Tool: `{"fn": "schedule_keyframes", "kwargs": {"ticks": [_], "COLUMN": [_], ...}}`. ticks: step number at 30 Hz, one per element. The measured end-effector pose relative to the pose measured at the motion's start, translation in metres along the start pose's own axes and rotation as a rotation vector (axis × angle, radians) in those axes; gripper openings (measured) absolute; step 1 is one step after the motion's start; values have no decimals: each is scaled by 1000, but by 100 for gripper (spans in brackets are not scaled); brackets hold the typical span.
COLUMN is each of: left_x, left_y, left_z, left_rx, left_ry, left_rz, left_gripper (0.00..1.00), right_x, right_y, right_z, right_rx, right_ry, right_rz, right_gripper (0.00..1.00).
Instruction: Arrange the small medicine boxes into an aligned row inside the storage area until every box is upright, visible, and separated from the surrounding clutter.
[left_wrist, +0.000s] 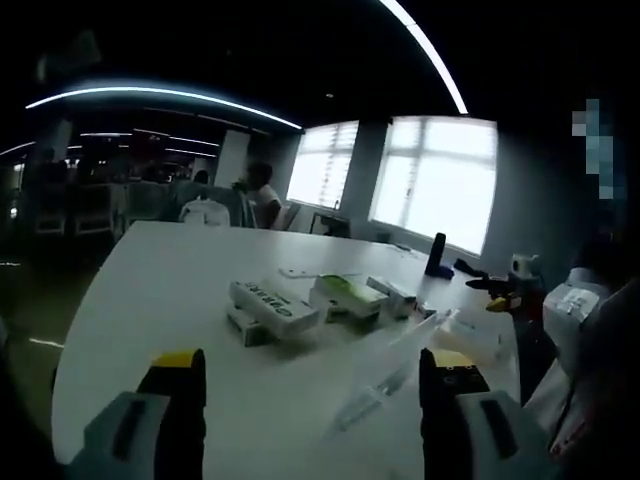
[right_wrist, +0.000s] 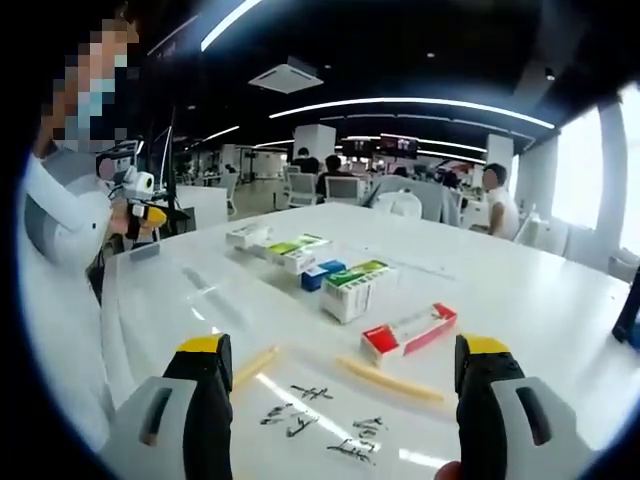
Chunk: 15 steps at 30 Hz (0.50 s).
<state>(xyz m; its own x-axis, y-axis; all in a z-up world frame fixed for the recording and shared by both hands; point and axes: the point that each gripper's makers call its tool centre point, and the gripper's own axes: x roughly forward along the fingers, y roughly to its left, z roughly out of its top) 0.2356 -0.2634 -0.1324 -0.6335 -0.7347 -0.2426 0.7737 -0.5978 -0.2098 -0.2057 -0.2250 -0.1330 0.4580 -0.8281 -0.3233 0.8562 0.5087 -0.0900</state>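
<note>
Several small medicine boxes lie flat and scattered on a white table (right_wrist: 520, 290). In the right gripper view a red and white box (right_wrist: 408, 332) is nearest, then a green and white box (right_wrist: 352, 288), a blue box (right_wrist: 322, 275), another green and white box (right_wrist: 295, 252) and a white box (right_wrist: 247, 235). The left gripper view has a long white box (left_wrist: 272, 305), a green box (left_wrist: 348, 293) and a white box (left_wrist: 392, 293). A clear tray (right_wrist: 390, 380) lies just before my right gripper (right_wrist: 345, 385), which is open and empty. My left gripper (left_wrist: 312, 390) is open and empty, short of the clear tray (left_wrist: 400, 370).
A dark bottle (left_wrist: 437, 255) stands near the table's far edge by the windows. A person in white (right_wrist: 60, 260) stands at the table's side. Black scribbles (right_wrist: 320, 415) mark the surface between my right jaws. Chairs and seated people fill the room behind.
</note>
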Motion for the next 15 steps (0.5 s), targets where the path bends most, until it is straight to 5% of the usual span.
{"fn": "schedule_keyframes", "kwargs": {"ticks": [15], "left_x": [6], "left_y": [0], "left_z": [1], "left_rx": [0], "left_ry": [3], "left_rz": [-9], "left_gripper": [87], "right_x": [-3], "right_y": [-3], "right_z": [-2], "right_rx": [6], "right_ry": [1], "right_rz": [-14], "right_gripper": [90]}}
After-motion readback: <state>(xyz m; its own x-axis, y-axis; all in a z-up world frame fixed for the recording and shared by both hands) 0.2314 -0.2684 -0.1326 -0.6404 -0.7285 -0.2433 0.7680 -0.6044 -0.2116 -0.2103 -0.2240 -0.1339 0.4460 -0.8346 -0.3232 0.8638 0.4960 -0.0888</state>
